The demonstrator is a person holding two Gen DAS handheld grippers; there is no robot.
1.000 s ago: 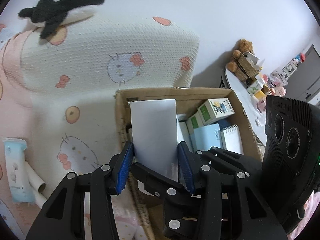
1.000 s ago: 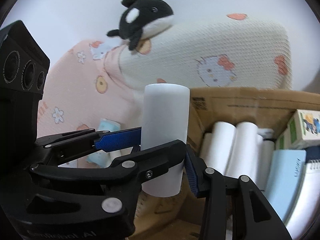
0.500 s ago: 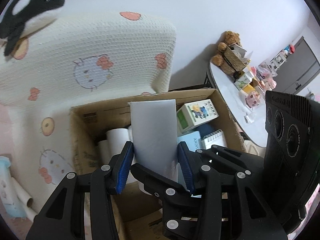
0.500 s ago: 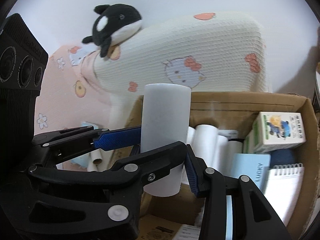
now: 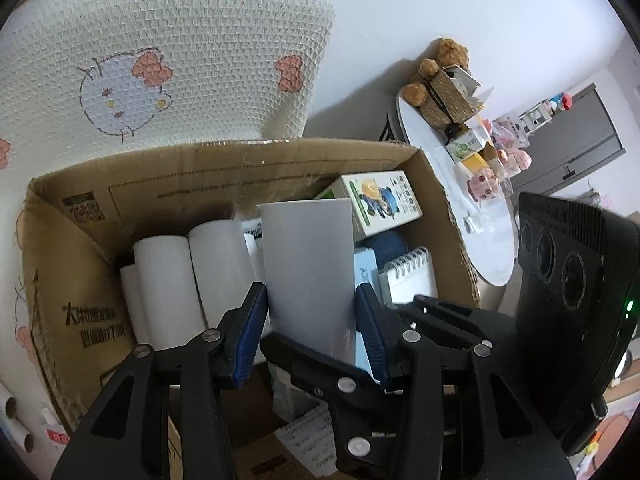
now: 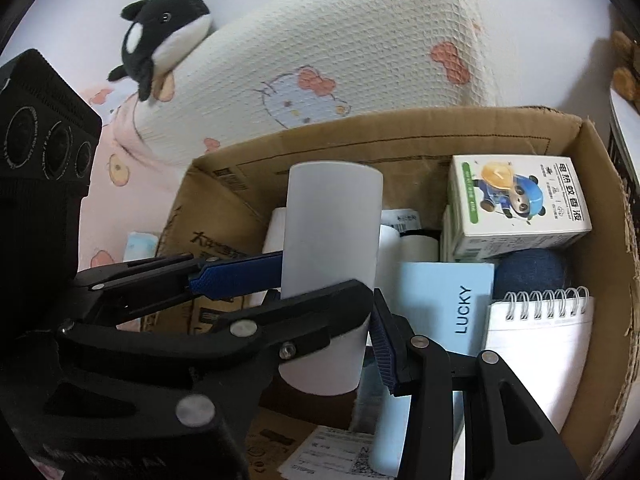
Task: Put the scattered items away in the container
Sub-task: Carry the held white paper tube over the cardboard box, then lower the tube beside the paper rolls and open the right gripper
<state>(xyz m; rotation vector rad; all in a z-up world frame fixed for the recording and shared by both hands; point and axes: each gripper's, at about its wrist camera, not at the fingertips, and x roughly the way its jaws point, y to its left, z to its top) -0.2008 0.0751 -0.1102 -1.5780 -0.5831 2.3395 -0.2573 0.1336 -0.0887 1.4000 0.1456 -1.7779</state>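
My left gripper is shut on a flat grey-white box and holds it upright over the open cardboard box. My right gripper is shut on a white roll, also over the cardboard box. Inside lie white rolls, a panda-print carton, a light blue "LUCKY" booklet, a spiral notepad and a dark blue round thing.
A cream cushion with cat print stands behind the box, an orca plush on it. Cardboard tubes lie on the pink sheet at left. A white round table with toys stands at right.
Both grippers have moved right and forward with their loads, from beside the box's left wall to above its inside. The box now fills both views.
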